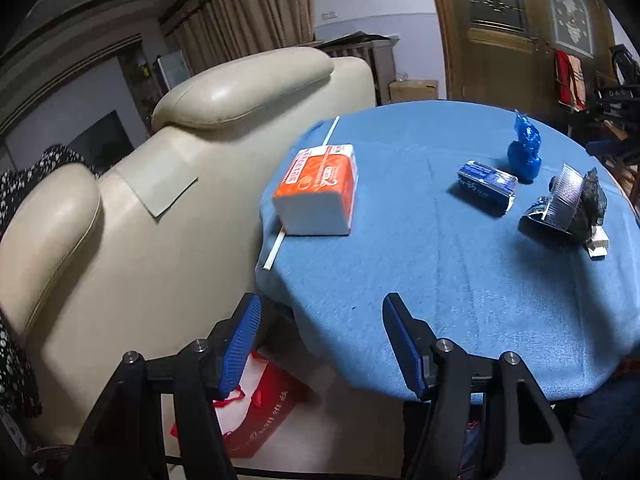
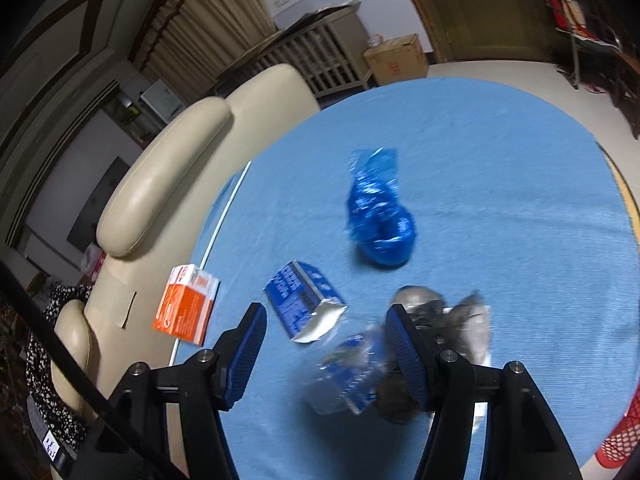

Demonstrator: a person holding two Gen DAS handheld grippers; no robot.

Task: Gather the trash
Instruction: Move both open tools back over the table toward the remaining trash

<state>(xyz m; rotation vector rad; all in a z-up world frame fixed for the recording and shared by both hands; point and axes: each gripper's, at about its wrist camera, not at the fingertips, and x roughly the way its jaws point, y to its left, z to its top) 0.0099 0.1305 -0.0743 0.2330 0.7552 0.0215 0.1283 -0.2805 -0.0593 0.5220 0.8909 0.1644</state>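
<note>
Trash is lying scattered over the right half of the counter [image 1: 460, 280], which is wearing a blue cloth. Beside the counter a cream leather sofa [image 1: 160, 200] is standing. An orange tissue pack [image 1: 318, 190] is sitting near the counter's left edge, resting on a thin white stick [image 1: 276, 248]. A crumpled blue plastic bag [image 2: 380, 216] is standing apart from a torn blue carton [image 2: 302, 300], and blurred clear and dark wrappers [image 2: 352, 376] are lying just ahead of my right gripper [image 2: 326, 328]. I am holding both it and my left gripper [image 1: 320, 316] spread wide, grasping nothing.
</note>
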